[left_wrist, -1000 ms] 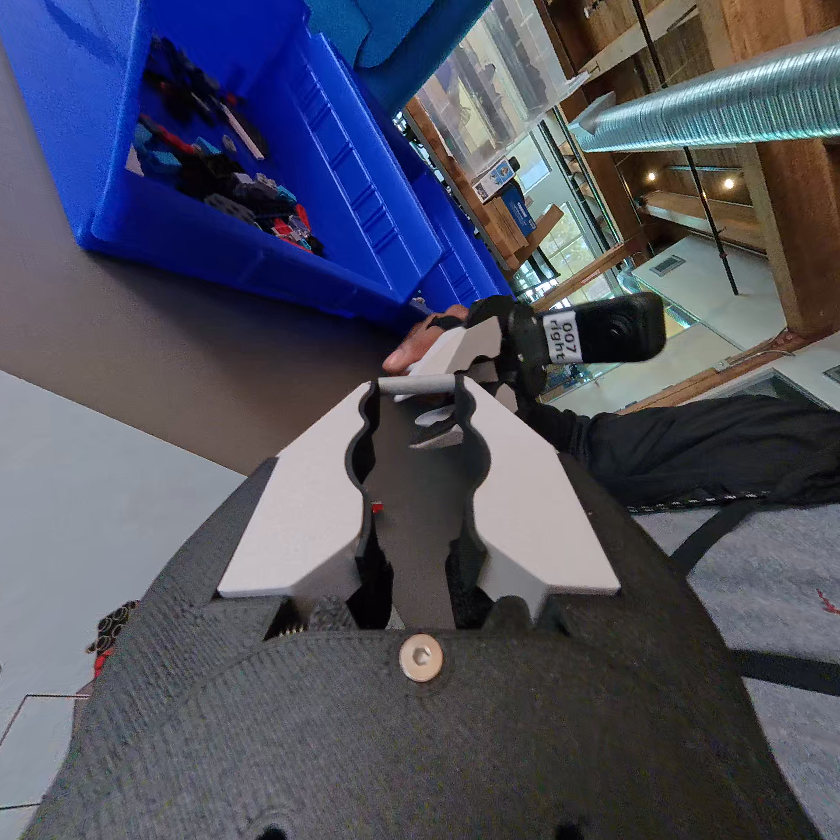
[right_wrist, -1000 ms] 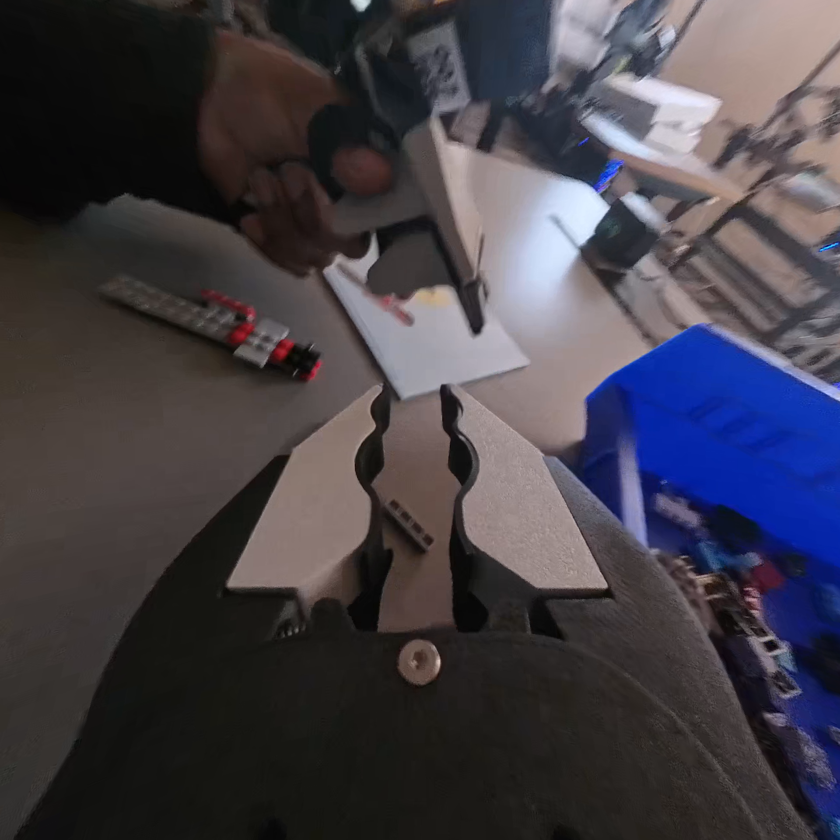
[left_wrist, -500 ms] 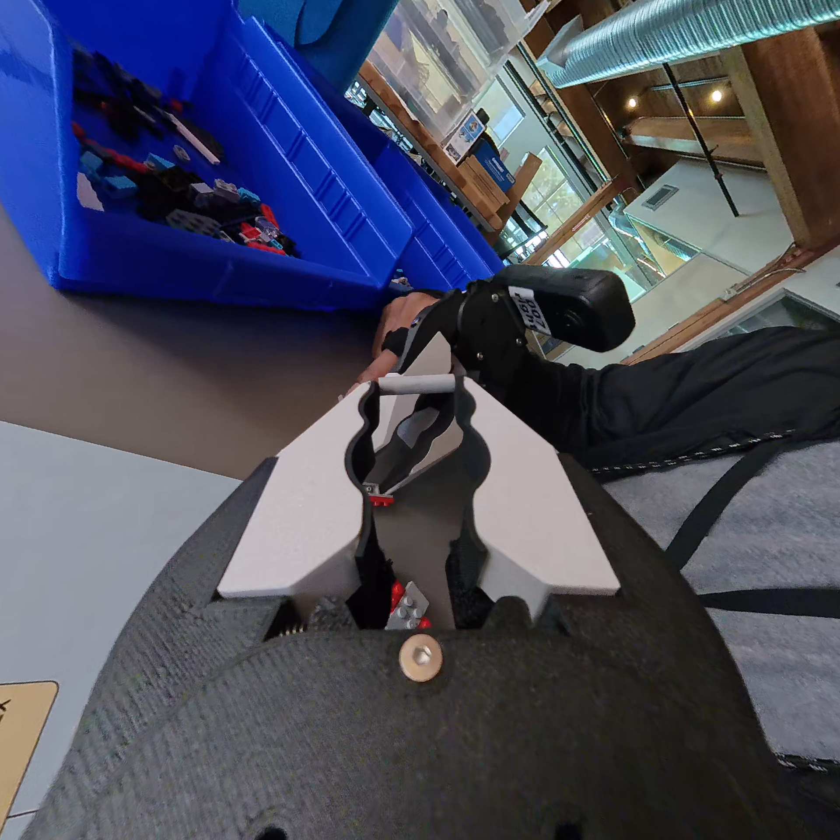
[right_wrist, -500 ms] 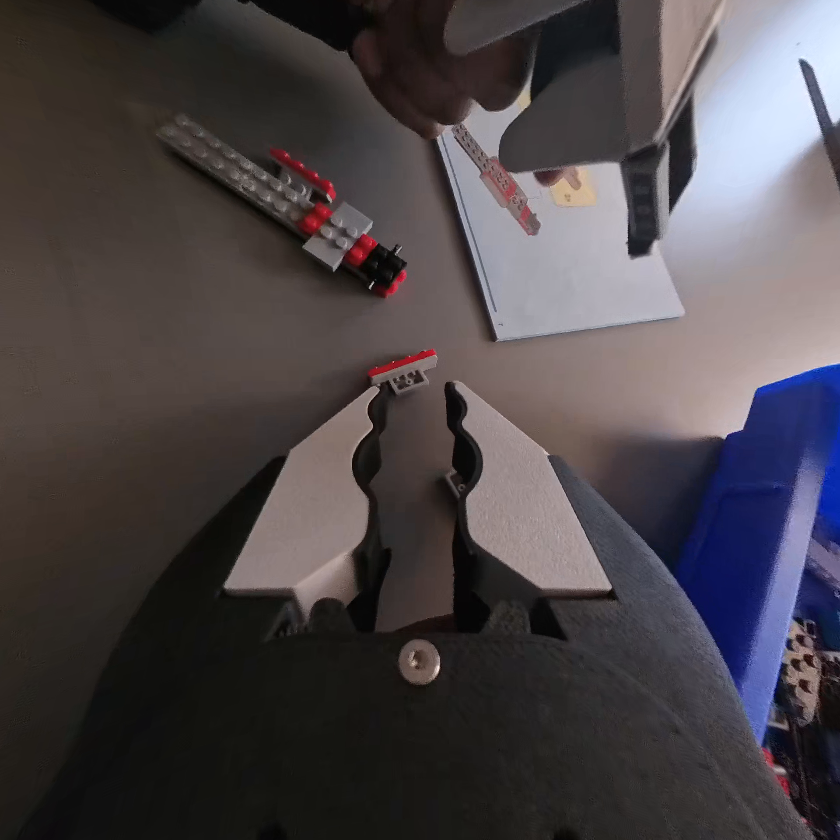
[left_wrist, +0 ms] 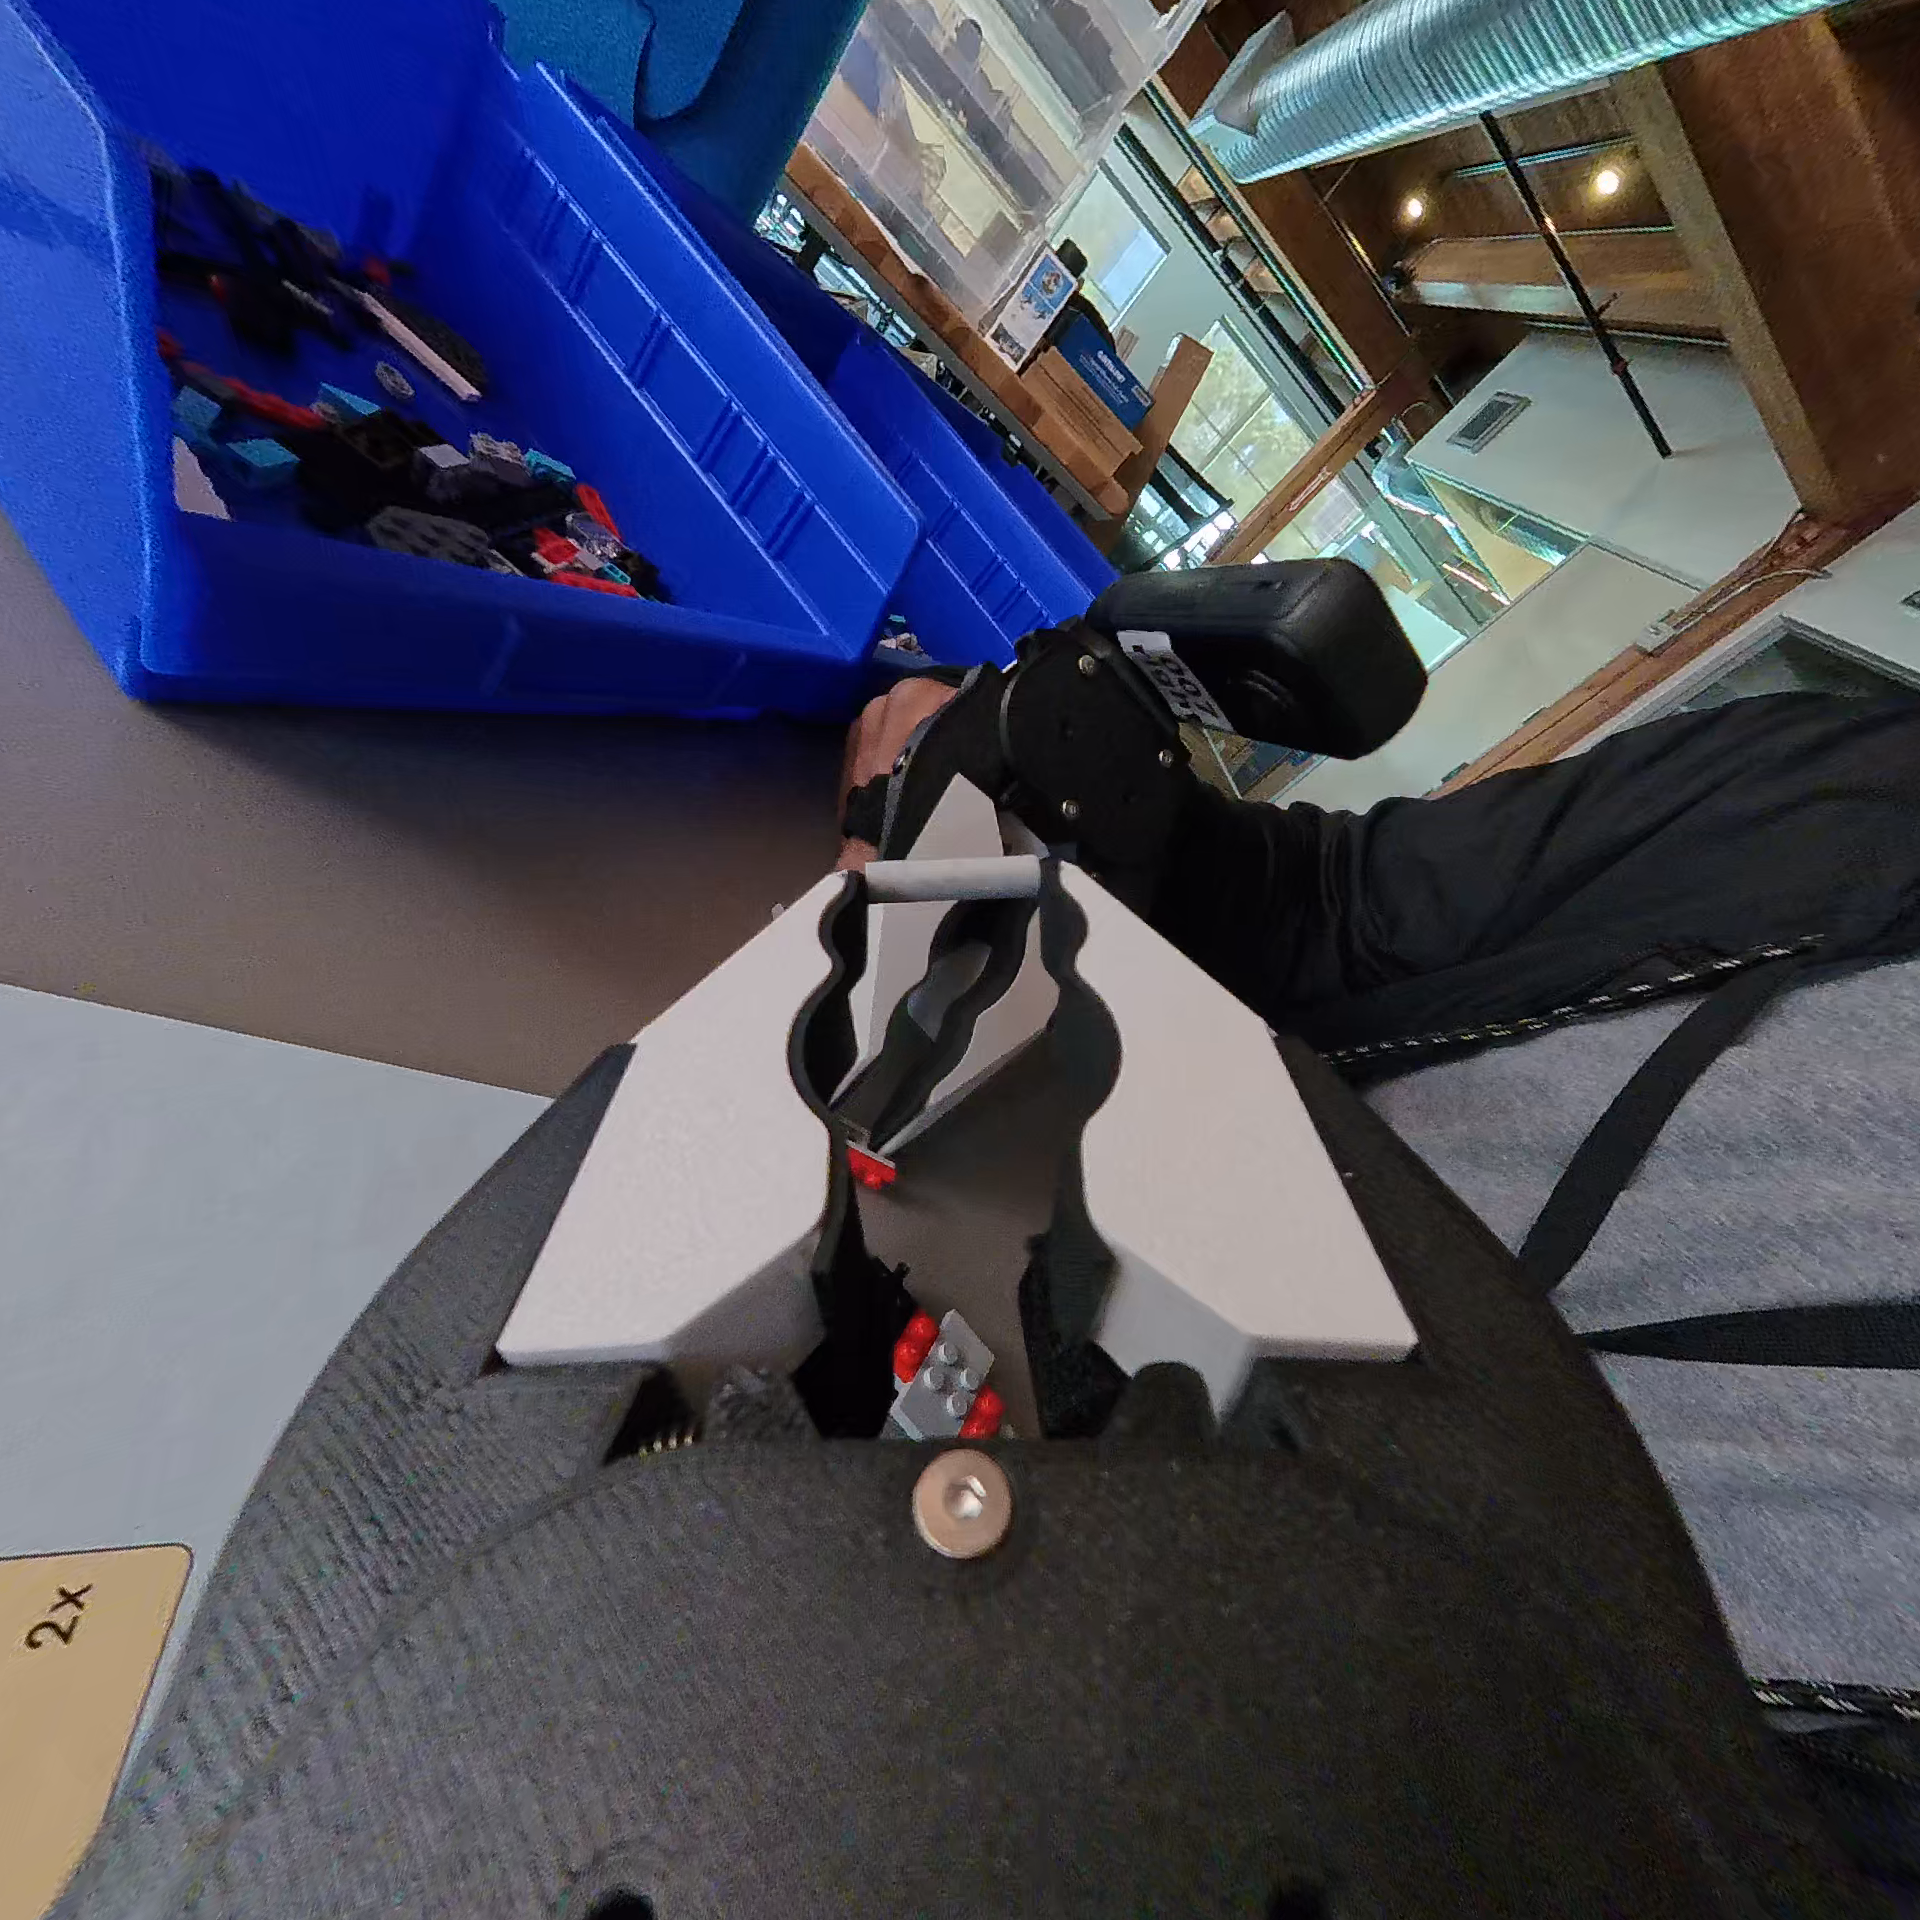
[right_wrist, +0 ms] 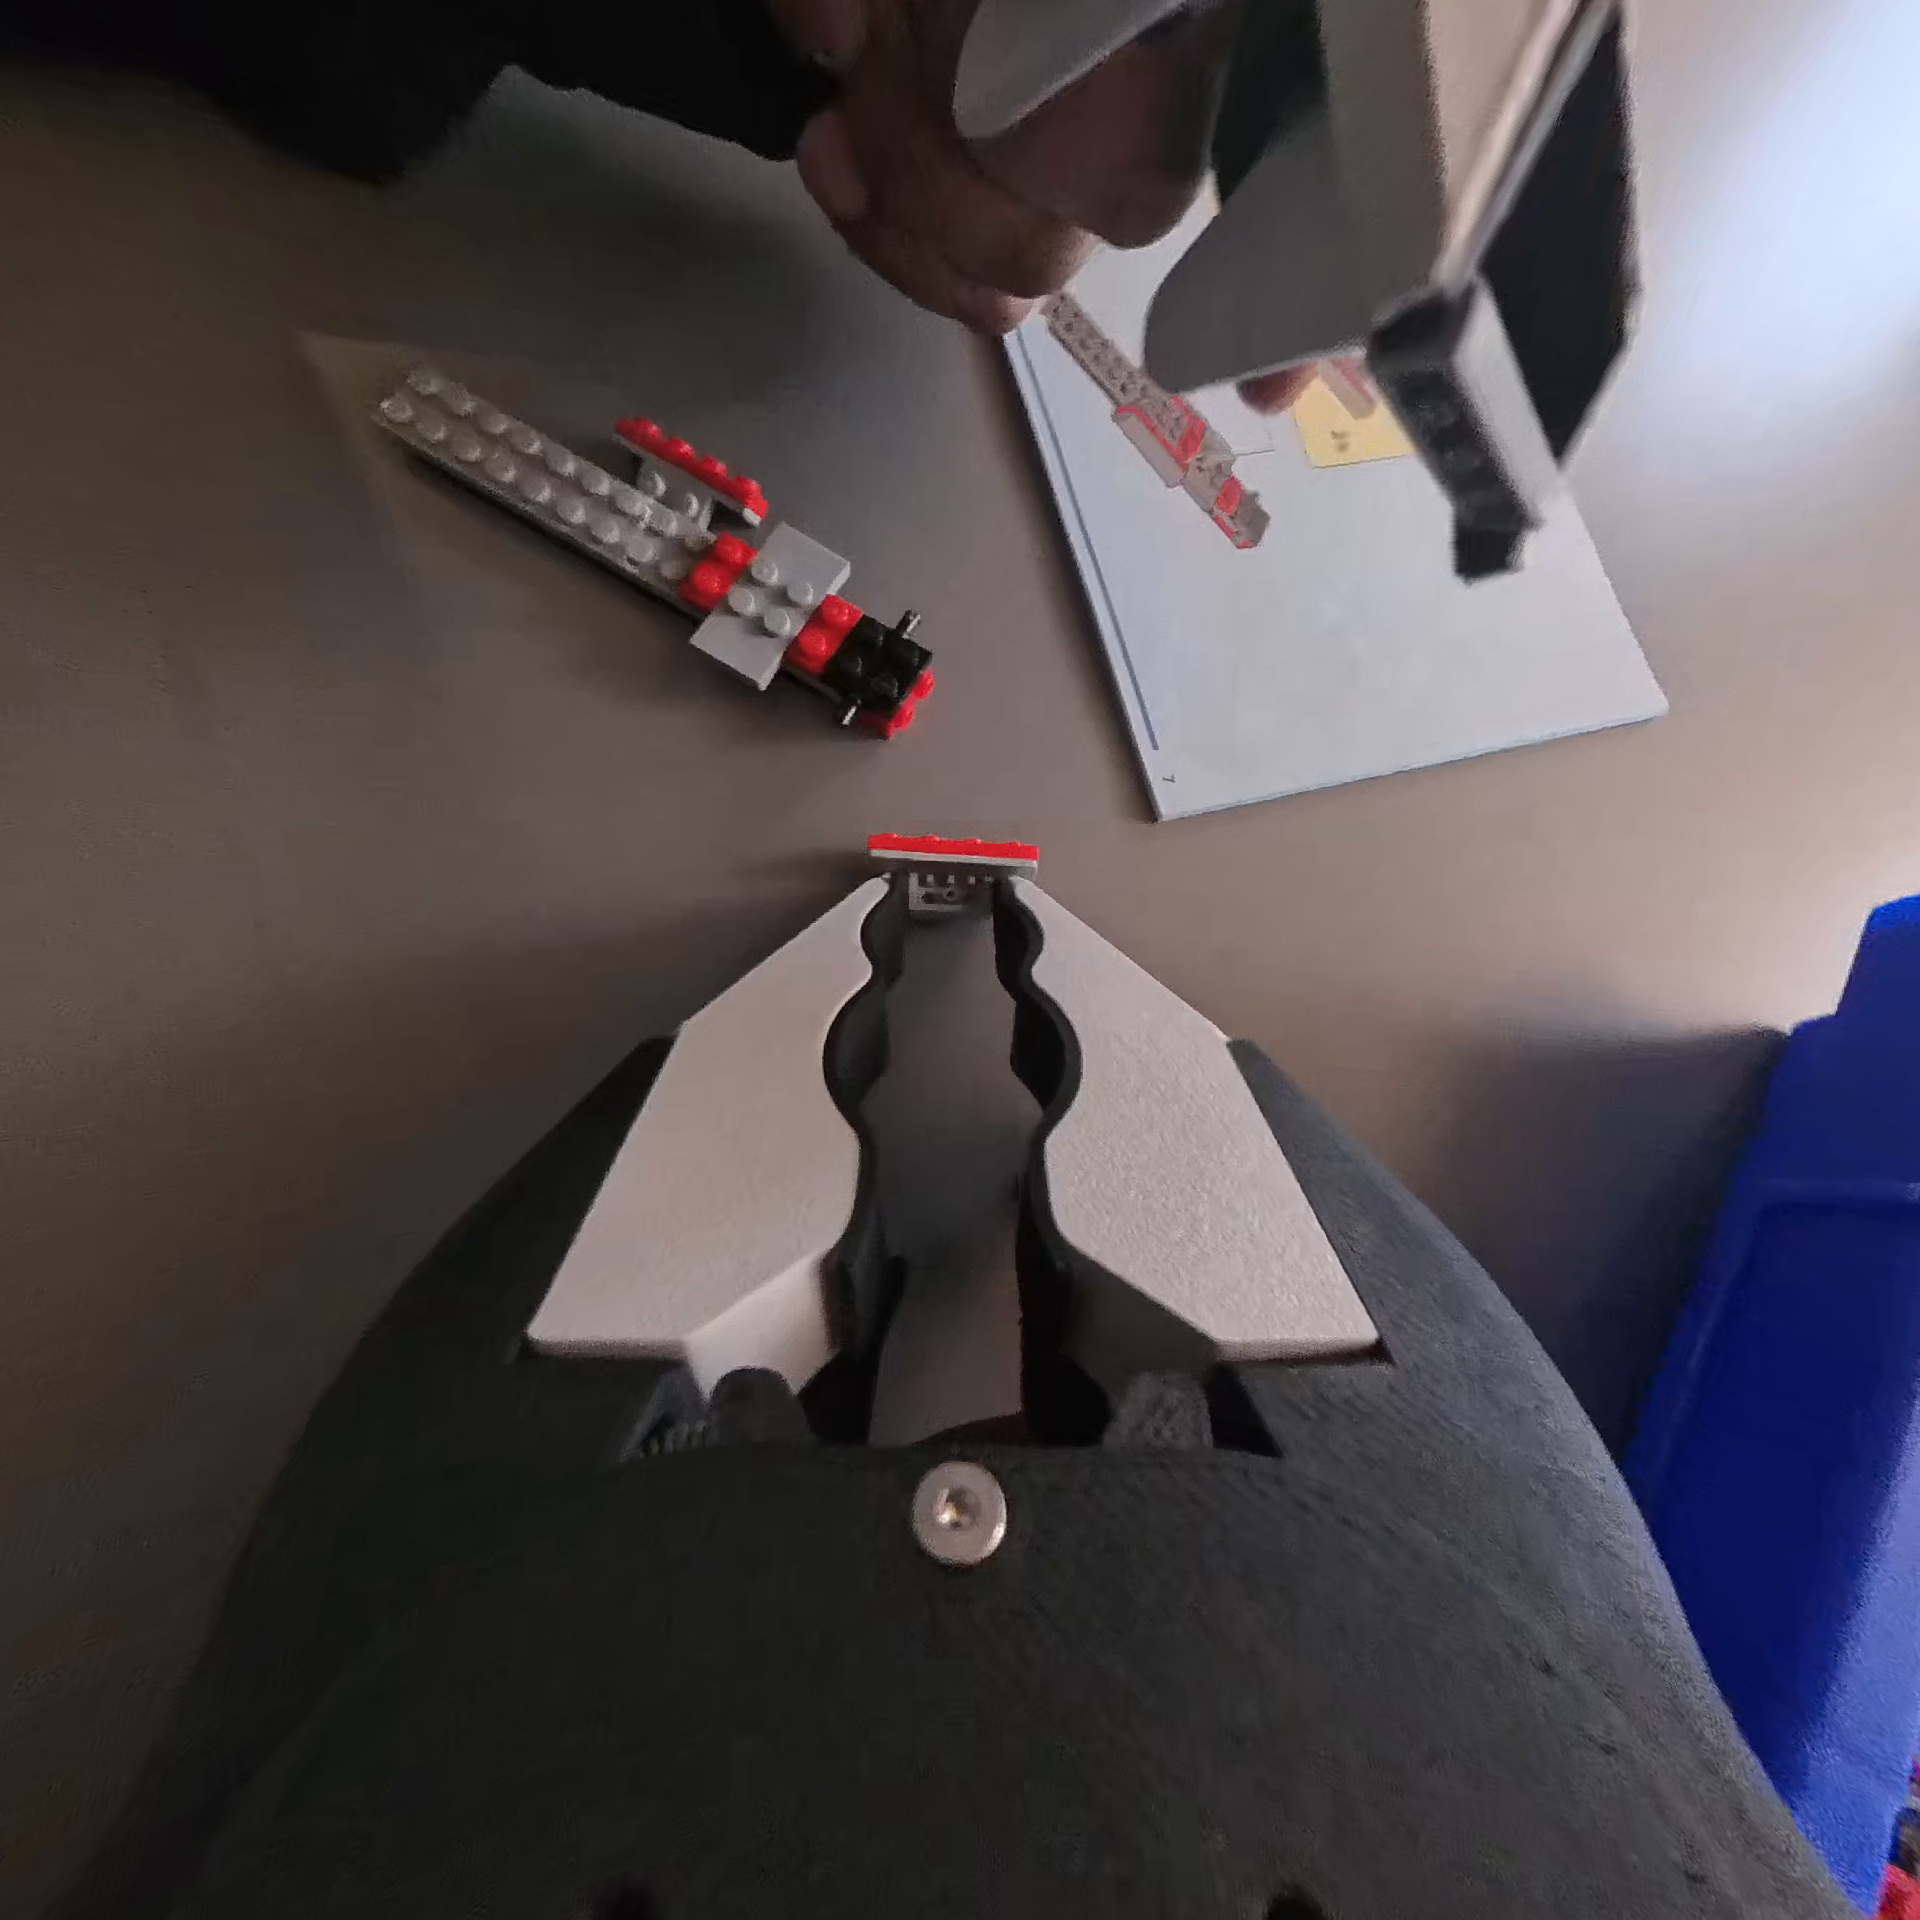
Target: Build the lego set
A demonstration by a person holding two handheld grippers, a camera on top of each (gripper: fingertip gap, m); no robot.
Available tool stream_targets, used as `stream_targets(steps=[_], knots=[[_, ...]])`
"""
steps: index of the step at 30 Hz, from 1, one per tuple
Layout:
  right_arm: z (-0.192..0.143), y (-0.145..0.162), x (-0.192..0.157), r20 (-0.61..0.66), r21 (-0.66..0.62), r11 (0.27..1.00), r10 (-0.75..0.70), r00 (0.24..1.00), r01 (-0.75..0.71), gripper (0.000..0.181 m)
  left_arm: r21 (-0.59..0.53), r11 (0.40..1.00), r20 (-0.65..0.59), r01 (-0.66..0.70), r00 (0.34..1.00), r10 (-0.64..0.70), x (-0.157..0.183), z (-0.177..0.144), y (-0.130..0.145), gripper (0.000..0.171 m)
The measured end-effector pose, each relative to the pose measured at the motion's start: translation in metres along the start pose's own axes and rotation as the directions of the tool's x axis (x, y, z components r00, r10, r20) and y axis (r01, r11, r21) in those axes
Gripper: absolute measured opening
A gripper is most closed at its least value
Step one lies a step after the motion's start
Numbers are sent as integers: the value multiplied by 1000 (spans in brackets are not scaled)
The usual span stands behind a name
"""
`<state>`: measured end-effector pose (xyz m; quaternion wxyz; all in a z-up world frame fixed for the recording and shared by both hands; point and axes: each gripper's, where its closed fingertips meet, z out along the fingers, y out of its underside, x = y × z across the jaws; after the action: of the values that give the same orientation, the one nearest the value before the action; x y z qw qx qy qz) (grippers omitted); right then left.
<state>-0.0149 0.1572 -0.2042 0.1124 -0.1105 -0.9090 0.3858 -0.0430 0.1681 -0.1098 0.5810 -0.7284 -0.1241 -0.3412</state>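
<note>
My left gripper (left_wrist: 951, 899) is shut on a short light grey bar (left_wrist: 951, 881), held across its fingertips above the table. My right gripper (right_wrist: 948, 891) is shut on a small red-and-grey plate piece (right_wrist: 952, 850), low over the dark table. That piece also shows in the left wrist view (left_wrist: 871, 1166). The partial build (right_wrist: 665, 551), a long grey plate with red, grey and black parts, lies on the table to the front left of my right gripper. It shows below my left gripper too (left_wrist: 943, 1369). The left gripper's fingers (right_wrist: 1351, 208) hang above the booklet.
An open instruction booklet (right_wrist: 1351, 644) lies to the right of the build, also in the left wrist view (left_wrist: 208, 1195). A blue bin (left_wrist: 416, 634) with several loose bricks stands behind; its wall (right_wrist: 1818, 1351) is close on my right gripper's right. A person's black sleeve (left_wrist: 1558, 862) lies along the table. Left tips to right tips: about 10 cm.
My right gripper moved from above a loose grey piece to the red-and-grey piece and closed on it, now held level. My left gripper kept hold of the grey bar.
</note>
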Motion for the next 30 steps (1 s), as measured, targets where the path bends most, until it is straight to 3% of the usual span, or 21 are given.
stream_targets(steps=[2, 5, 9, 13, 18, 30], knots=[[-5, -7, 7, -31, 57, 997, 43, 999, -41, 19, 10, 1000, -6, -16, 1000, 16, 2, -2, -2, 32], [-24, -27, 23, -59, 244, 959, 163, 985, -144, 19, 43, 997, -23, -65, 998, 66, 6, -6, -8, 32], [-62, -60, 38, 1, 529, 810, 299, 954, -254, 19, 90, 988, -49, -128, 990, 133, 12, -8, -14, 32], [-83, -75, 39, 71, 657, 693, 333, 940, -295, 19, 129, 976, -80, -175, 979, 186, 22, -5, -18, 32], [-87, -81, 36, 139, 703, 628, 338, 931, -334, 19, 216, 959, -131, -182, 968, 213, 35, -1, -26, 32], [-87, -81, 30, 117, 680, 668, 308, 944, -302, 19, 151, 946, -70, -286, 952, 299, 32, 7, -16, 32]])
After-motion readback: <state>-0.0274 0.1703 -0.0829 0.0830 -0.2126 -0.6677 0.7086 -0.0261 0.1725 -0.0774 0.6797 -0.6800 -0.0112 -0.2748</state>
